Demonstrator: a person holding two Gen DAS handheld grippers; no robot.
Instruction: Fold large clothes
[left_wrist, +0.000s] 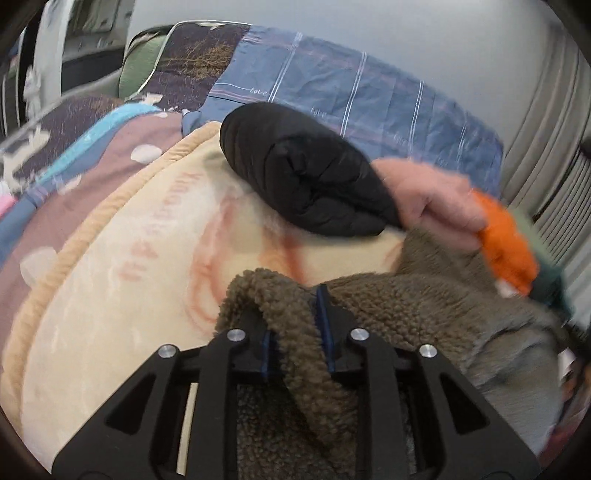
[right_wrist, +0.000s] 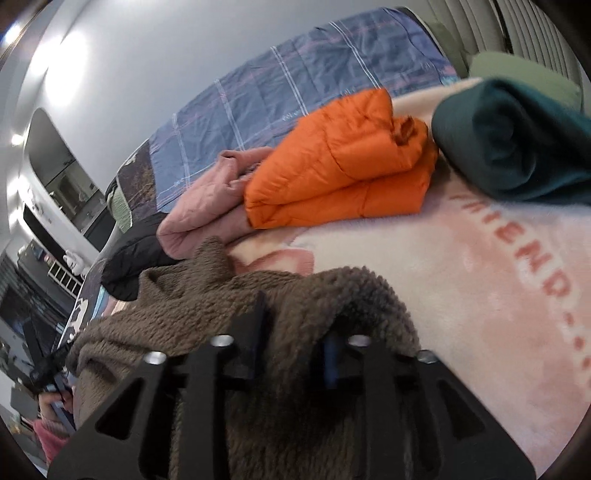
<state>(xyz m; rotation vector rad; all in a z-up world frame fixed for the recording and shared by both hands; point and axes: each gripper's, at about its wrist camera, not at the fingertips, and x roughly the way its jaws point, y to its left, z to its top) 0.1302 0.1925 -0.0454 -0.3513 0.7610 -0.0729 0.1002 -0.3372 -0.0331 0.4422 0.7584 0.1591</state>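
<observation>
Both grippers — left gripper (left_wrist: 295, 325) and right gripper (right_wrist: 295, 332) — clench the brown fleece garment (left_wrist: 406, 306), near edge of the cream blanket (left_wrist: 129, 314); folded black jacket (left_wrist: 306, 173) and orange jacket (right_wrist: 343, 166) lie beyond.

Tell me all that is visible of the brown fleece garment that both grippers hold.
The brown fleece garment looks like thick, curly sherpa pile, olive-brown, with a smoother grey-brown part showing at the right in the left wrist view. It lies bunched and unfolded on the cream and pink blanket. The left gripper is shut on one thick fold, the right gripper on another. Its far edge reaches the pink garment, beside the black jacket.
</observation>
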